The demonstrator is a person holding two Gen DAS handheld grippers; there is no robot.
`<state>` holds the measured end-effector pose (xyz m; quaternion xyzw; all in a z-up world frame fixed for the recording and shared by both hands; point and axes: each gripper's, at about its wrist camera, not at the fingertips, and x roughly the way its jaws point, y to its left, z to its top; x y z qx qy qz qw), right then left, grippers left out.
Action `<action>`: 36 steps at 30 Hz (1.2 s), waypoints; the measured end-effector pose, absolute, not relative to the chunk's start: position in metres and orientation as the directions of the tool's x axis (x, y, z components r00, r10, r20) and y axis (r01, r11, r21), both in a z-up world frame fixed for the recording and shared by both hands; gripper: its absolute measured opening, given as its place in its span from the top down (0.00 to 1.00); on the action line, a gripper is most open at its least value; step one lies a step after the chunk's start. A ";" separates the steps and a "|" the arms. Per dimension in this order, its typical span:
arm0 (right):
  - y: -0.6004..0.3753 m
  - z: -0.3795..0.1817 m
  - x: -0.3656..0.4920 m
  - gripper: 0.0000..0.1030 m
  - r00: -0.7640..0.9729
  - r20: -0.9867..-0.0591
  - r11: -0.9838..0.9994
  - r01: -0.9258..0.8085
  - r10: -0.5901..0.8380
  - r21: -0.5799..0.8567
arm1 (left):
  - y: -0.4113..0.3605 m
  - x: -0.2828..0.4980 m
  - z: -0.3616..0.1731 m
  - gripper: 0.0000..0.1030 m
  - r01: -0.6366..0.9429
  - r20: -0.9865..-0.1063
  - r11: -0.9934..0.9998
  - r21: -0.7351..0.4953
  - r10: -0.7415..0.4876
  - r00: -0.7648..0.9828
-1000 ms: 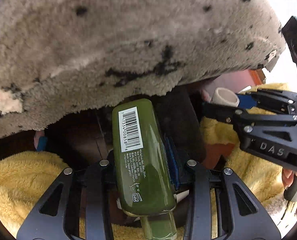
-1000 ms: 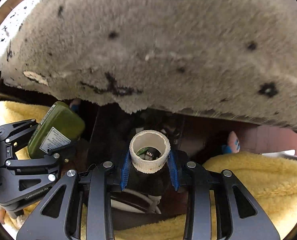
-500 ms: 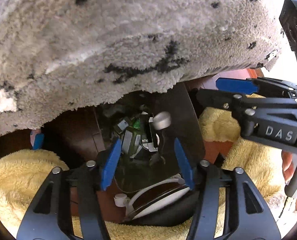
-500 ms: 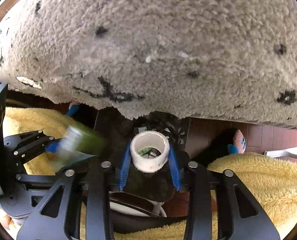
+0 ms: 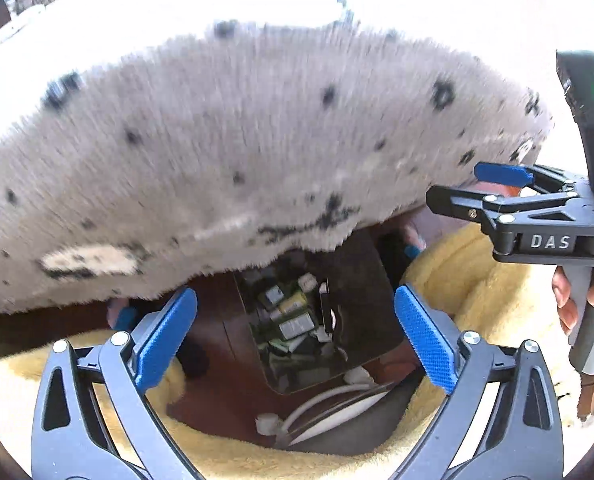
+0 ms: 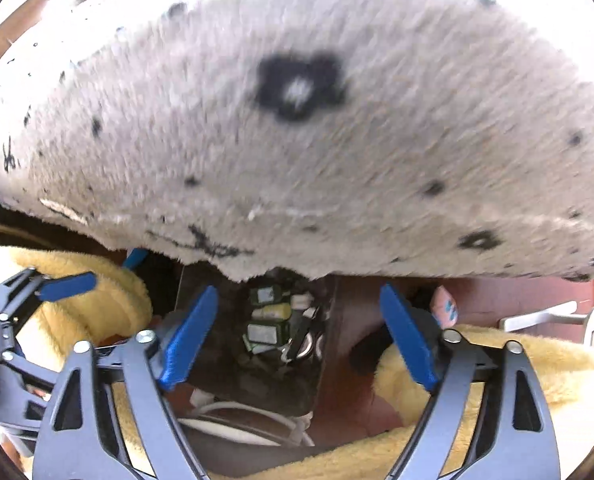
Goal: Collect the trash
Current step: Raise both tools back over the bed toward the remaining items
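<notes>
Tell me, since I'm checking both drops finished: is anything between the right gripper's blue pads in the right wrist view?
No: the right gripper holds nothing as its jaws open above the trash bin.

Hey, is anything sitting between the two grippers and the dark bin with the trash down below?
Nothing visible blocks it. The left gripper and right gripper, jaws opening and empty, both look straight down into the dark trash bin holding green bottles. The grey spotted fluffy rug overhangs only the bin's far edge.

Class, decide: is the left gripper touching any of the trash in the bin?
Apart. The left wrist view shows the left gripper opening, nothing between its jaws, with the trash lying well below in the bin.
</notes>
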<state>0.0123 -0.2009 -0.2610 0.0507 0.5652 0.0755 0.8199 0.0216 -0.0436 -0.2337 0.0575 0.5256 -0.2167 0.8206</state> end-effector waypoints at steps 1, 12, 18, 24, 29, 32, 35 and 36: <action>-0.203 -0.255 0.011 0.12 0.361 -0.915 0.984 -0.065 0.181 0.169 | -0.042 0.021 -0.226 0.08 0.419 -0.880 0.899 -0.129 -0.299 0.369; -0.224 -0.191 0.007 0.10 0.514 -0.847 0.991 -0.069 0.135 0.116 | -0.032 0.026 -0.154 0.08 0.395 -0.787 0.917 -0.057 -0.284 0.547; -0.234 -0.154 0.023 0.10 0.571 -0.811 0.992 -0.076 0.123 0.097 | -0.026 0.045 -0.130 0.08 0.353 -0.739 0.936 -0.013 -0.246 0.627; -0.242 -0.130 0.051 0.10 0.570 -0.813 0.993 -0.089 0.118 0.082 | -0.016 0.076 -0.118 0.08 0.328 -0.725 0.945 -0.005 -0.229 0.650; -0.244 -0.106 0.083 0.09 0.571 -0.812 0.992 -0.098 0.122 0.080 | -0.008 0.108 -0.121 0.08 0.303 -0.732 0.953 -0.011 -0.214 0.646; -0.242 -0.105 0.103 0.09 0.603 -0.787 0.992 -0.098 0.126 0.083 | -0.008 0.127 -0.123 0.08 0.300 -0.736 0.954 -0.009 -0.209 0.643; -0.238 -0.106 0.122 0.09 0.631 -0.764 0.991 -0.096 0.132 0.092 | -0.010 0.146 -0.128 0.08 0.302 -0.745 0.953 -0.018 -0.214 0.632; -0.236 -0.105 0.130 0.09 0.630 -0.765 0.991 -0.099 0.135 0.093 | -0.011 0.152 -0.130 0.08 0.302 -0.750 0.953 -0.023 -0.216 0.625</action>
